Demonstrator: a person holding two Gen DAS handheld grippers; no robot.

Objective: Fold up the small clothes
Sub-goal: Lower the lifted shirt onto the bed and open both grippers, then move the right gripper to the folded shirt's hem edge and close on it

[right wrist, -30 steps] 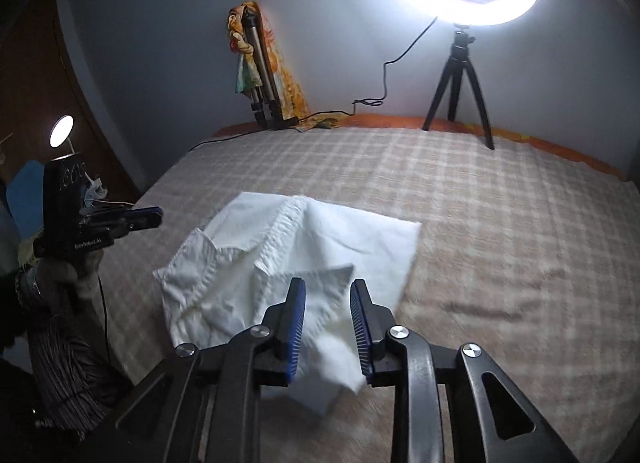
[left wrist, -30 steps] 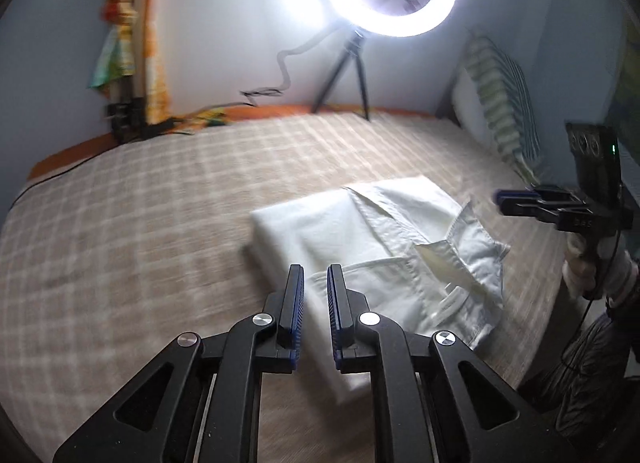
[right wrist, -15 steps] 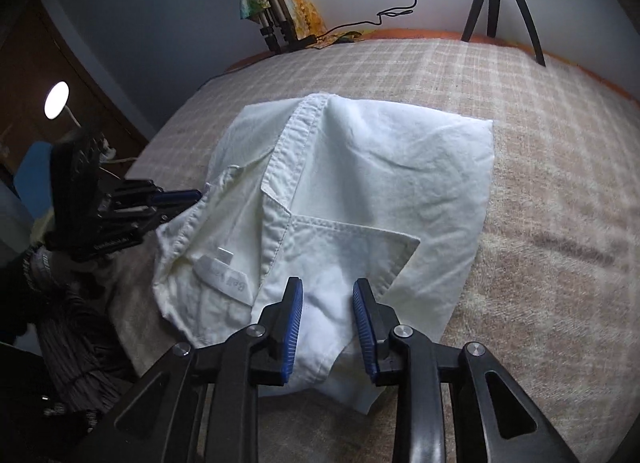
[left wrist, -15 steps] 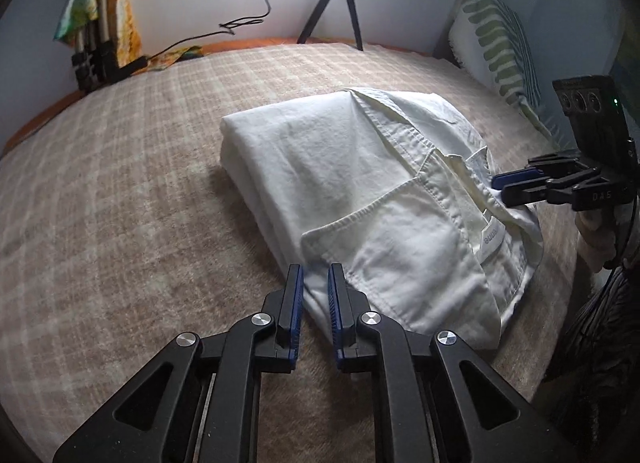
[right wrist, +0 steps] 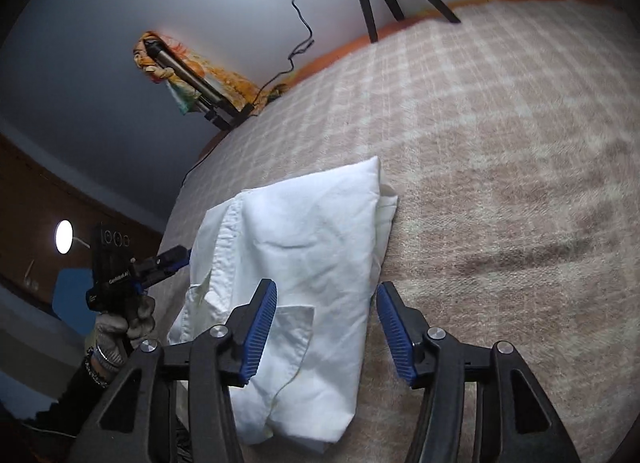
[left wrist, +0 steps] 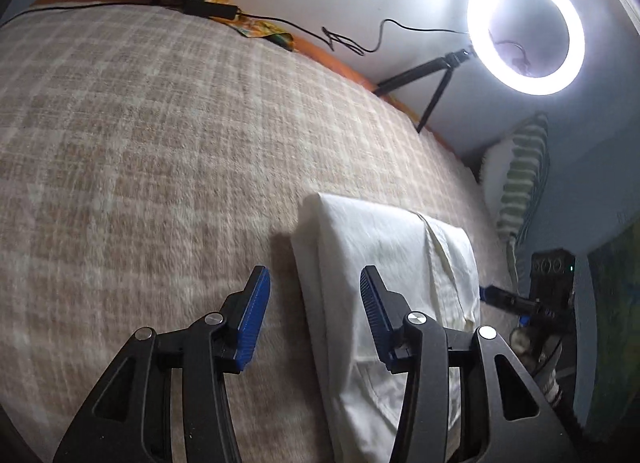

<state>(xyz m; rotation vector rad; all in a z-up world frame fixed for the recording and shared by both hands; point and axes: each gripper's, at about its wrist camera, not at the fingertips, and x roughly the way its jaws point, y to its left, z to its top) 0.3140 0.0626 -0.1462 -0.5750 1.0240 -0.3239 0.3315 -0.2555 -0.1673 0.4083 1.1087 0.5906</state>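
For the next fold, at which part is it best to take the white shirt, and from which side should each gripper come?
Probably the two long folded side edges of the white shirt. The left gripper and right gripper, jaws opening, each straddle one edge from the near end; nothing is pinched yet. These edges lie thick and straight on the blanket, so they offer a firm bite.

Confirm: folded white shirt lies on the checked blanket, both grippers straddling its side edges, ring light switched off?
Not quite. The ring light is on, glowing bright in the left wrist view. The rest holds: the white shirt lies folded on the checked blanket, the left gripper and right gripper straddling its edges, jaws opening.
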